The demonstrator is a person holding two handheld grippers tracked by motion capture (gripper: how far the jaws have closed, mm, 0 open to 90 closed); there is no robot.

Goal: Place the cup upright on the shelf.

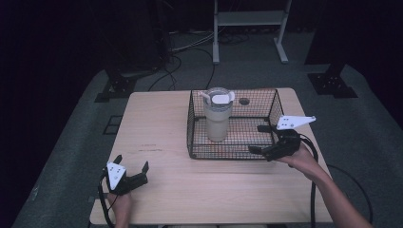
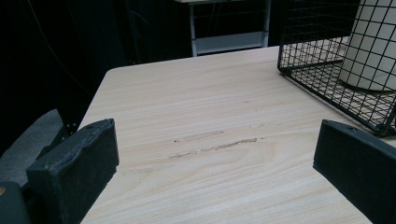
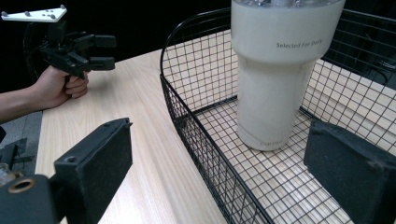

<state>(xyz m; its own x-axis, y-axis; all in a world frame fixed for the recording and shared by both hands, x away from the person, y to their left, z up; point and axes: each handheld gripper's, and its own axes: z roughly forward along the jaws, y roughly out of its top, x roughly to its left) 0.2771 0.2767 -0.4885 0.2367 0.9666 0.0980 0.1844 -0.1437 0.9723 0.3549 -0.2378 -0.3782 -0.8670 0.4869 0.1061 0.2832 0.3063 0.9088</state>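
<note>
**Right gripper straddles basket wall, tumbler inside untouched**

Left side: left gripper (image 1: pixel 130 172) sits low over the near-left part of the table (image 1: pixel 157 128), held in the person's left hand (image 1: pixel 119 203). Jaws spread wide, nothing between them. In the left gripper view, bare wood lies between the 2 jaws and the basket corner shows at far right. Well apart from the work; likely parked there to stay out of the way or to steady the basket later.

Centre: wire basket (image 1: pixel 228 153) stands on the far-right half of the table. 1 cream tumbler (image 1: pixel 218 121) stands upright inside it, toward the left wall, lid on with a tab or handle at the top. Its narrow base rests on the mesh floor.

Right side: right gripper (image 1: pixel 264 139) is at the basket's near-right corner, jaws spread. In the right gripper view, 1 jaw sits outside the wire wall and the other inside, over the mesh floor, the tumbler (image 3: pixel 275 79) ahead and not touched. Judgement: the placement suits either gripping the basket wall or reaching on for the tumbler; cannot tell which.
</note>
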